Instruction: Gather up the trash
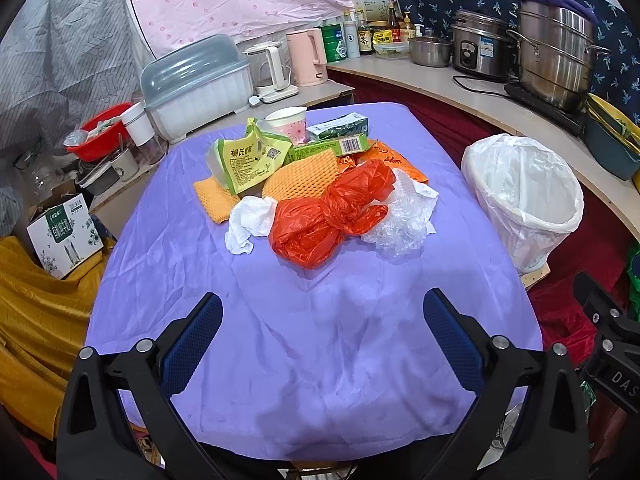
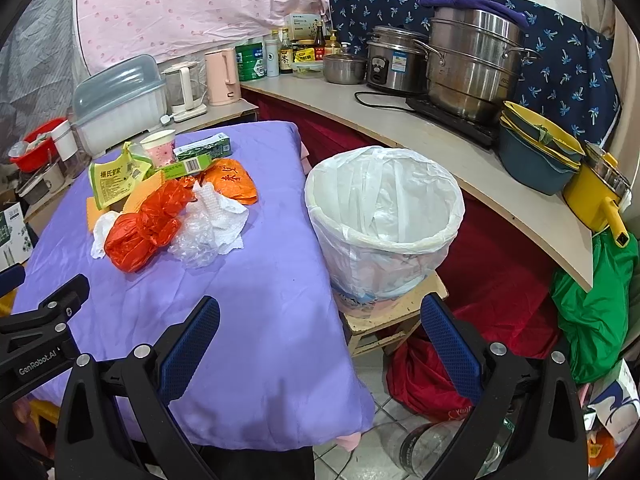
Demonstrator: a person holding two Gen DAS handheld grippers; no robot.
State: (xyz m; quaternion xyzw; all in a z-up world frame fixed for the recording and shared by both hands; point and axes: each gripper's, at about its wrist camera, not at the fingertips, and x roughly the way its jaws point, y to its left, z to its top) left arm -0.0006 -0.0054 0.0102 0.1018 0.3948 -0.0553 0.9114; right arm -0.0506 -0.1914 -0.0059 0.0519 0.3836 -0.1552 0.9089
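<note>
A heap of trash lies on the purple-covered table: an orange plastic bag, a white tissue, clear plastic film, orange foam net, a yellow-green packet, a paper cup and green boxes. A bin with a white liner stands to the right of the table; it also shows in the right wrist view. My left gripper is open and empty above the near part of the table. My right gripper is open and empty over the table's right edge, before the bin.
A counter with steel pots, a rice cooker, bottles and stacked bowls runs behind and to the right. A dish box, kettles and a red basin stand left. A green bag and red cloth lie near the floor.
</note>
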